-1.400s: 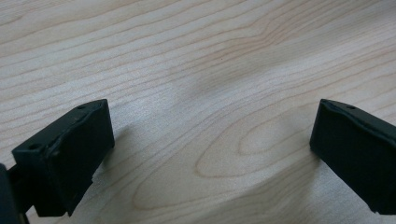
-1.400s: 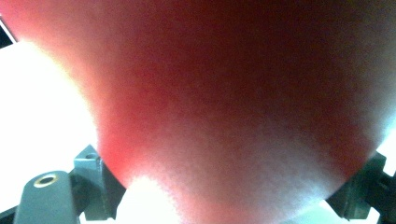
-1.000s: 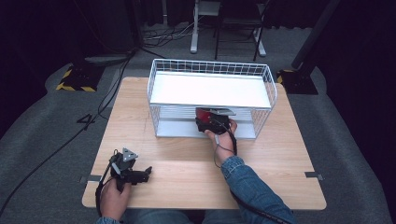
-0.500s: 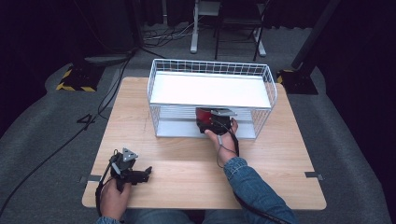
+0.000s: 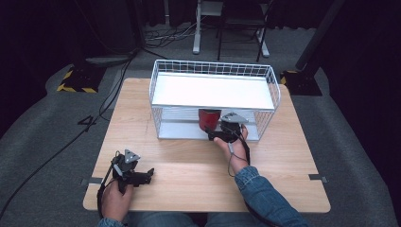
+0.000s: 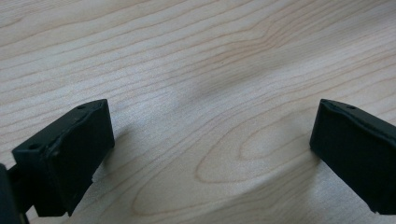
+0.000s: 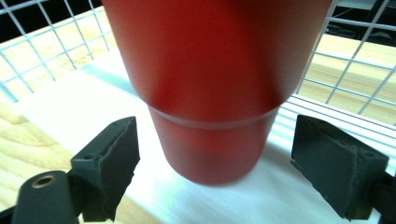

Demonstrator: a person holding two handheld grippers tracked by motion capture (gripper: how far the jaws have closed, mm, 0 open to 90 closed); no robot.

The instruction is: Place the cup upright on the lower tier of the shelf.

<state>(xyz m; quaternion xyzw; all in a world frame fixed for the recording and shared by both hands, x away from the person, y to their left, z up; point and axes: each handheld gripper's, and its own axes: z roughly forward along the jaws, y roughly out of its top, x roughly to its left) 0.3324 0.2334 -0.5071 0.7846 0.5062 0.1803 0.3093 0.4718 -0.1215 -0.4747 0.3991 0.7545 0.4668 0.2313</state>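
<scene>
A red cup stands upright on the white lower shelf of a white wire rack. My right gripper is at the rack's front opening, open. Its two jaws sit on either side of the cup's base, apart from it. In the right gripper view the cup is close and blurred. At the table's front left my left gripper is low over the bare wood, open, with nothing between its fingers.
The rack has a white top board and wire walls, and stands at the back middle of the wooden table. Behind the table are dark floor, cables and chair legs.
The right hand has shifted slightly at the rack's front, and the cup now shows more plainly beside the gripper. The left gripper has not moved.
</scene>
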